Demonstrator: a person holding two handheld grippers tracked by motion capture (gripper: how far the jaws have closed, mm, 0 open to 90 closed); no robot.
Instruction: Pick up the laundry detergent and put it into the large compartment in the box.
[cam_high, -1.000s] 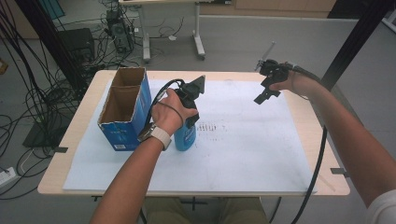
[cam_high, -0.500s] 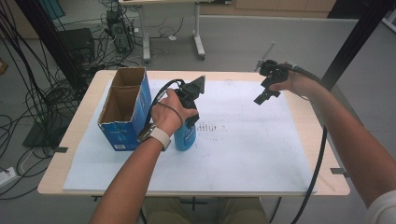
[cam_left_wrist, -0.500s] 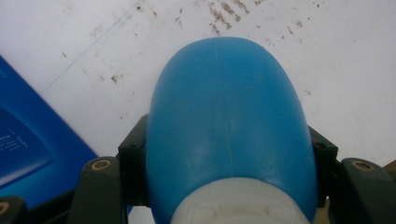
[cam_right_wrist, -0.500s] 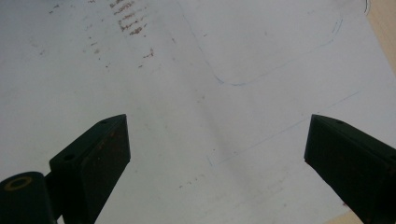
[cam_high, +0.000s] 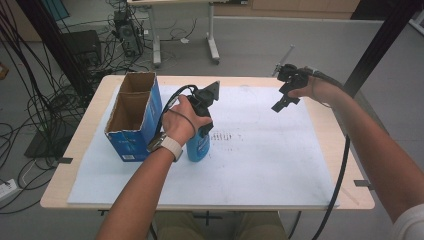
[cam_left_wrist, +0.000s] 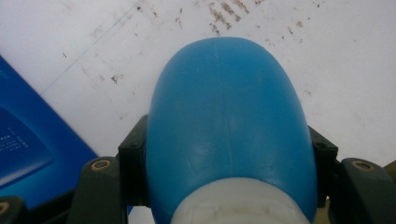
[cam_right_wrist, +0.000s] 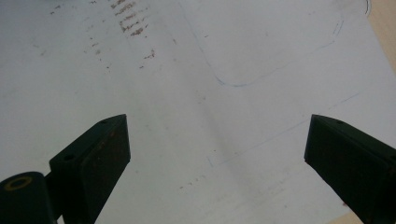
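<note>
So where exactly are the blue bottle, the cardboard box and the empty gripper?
blue bottle (cam_left_wrist: 229, 116): left gripper view, middle of its rounded body.
cardboard box (cam_high: 131, 142): high view, its blue front wall.
right gripper (cam_right_wrist: 217, 144): right gripper view, midway between its open jaws.

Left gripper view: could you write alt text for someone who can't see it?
A rounded blue plastic bottle with a white neck is clamped between the left tool's two black jaws, seen from above. Beneath it lies a scuffed white table sheet, with a blue cardboard box at the left edge.
</note>
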